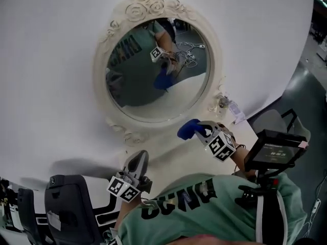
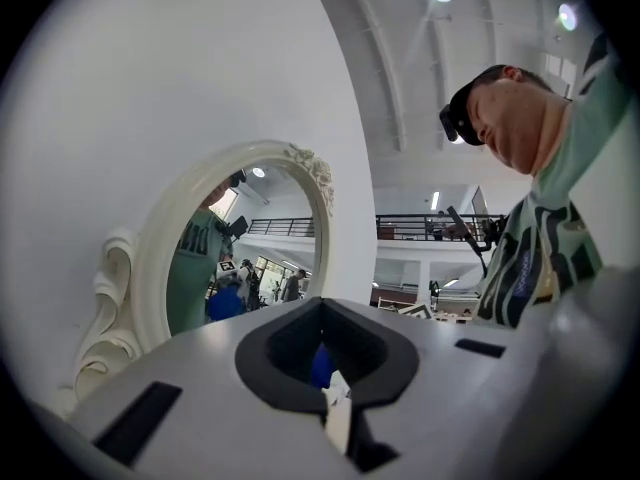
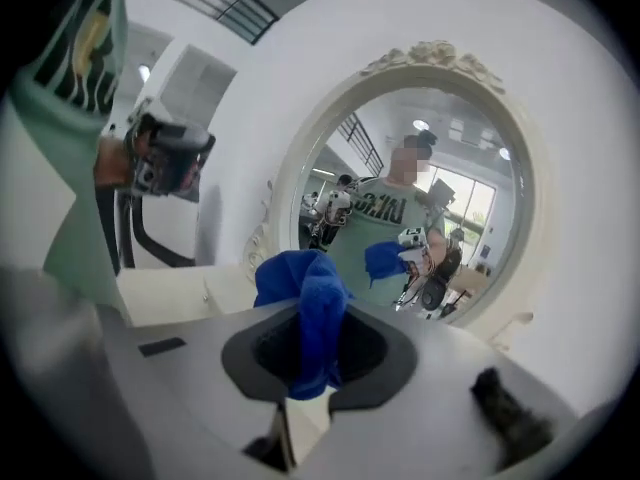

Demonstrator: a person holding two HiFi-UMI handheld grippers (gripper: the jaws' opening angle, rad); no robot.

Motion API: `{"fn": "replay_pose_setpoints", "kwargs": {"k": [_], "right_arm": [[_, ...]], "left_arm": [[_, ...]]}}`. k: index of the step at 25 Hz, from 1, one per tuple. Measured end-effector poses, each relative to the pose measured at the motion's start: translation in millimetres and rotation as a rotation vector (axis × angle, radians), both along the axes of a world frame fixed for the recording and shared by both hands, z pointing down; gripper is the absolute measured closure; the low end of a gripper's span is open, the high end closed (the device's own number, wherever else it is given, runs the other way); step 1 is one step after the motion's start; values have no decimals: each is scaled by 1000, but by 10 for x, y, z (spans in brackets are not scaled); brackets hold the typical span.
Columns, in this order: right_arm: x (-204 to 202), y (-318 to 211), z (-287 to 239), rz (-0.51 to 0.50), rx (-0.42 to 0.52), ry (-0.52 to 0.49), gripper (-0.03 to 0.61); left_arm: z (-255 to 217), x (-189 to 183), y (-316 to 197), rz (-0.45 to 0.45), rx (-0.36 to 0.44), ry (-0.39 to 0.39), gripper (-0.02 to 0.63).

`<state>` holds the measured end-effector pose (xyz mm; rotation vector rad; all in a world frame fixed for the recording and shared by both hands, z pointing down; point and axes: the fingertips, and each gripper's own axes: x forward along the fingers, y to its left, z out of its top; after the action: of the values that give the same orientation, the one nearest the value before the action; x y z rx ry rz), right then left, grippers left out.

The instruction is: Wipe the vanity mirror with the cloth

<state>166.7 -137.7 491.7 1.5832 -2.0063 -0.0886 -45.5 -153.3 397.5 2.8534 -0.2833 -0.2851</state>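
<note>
the blue cloth, a soft, fuzzy microfibre rag bunched into loose folds, hangs clamped between the jaws of my right gripper. from the head view the cloth sits at the tip of that gripper, just below the lower right rim of the vanity mirror and off the glass.

the mirror is a rounded oval in a cream frame, moulded with roses along the top and scrolls down the sides and at the foot. it stands upright on a pale worktop against a plain white wall. its glass reflects my green lettered shirt, a marker cube and the cloth.

my left gripper hangs lower and to the left, well apart from the mirror. from above its jaws look pressed together with nothing in them. in its own view the left gripper shows only a dark opening holding a small blue patch and a white sliver, both too small to make out.

a small clear item with a tag stands beside the frame's right foot; i cannot tell what it is. a small monitor rides on my chest rig, its stand cut off by my shirt.
</note>
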Motion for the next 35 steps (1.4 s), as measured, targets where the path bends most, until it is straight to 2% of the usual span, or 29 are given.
{"fn": "replay_pose_setpoints", "kwargs": {"k": [3, 6, 9, 12, 16, 23, 28, 35], "right_arm": [[5, 337, -71, -5, -8, -152, 531], [112, 601, -95, -41, -19, -269, 531], [81, 780, 1, -81, -41, -351, 531], [76, 858, 110, -131, -49, -344, 531], [233, 904, 55, -171, -64, -333, 531], [207, 899, -34, -210, -29, -346, 531], [75, 867, -24, -244, -28, -329, 531], [44, 829, -45, -238, -14, -332, 531]], "left_arm": [[15, 190, 50, 0, 21, -5, 604], [42, 447, 180, -38, 31, -7, 604], [182, 611, 328, -55, 8, -28, 604], [330, 782, 454, -53, -5, -55, 604], [250, 997, 626, -61, 8, -38, 604], [192, 870, 705, -118, 31, -58, 604], [204, 835, 706, -123, 27, -73, 604], [165, 729, 662, -139, 41, -74, 604]]}}
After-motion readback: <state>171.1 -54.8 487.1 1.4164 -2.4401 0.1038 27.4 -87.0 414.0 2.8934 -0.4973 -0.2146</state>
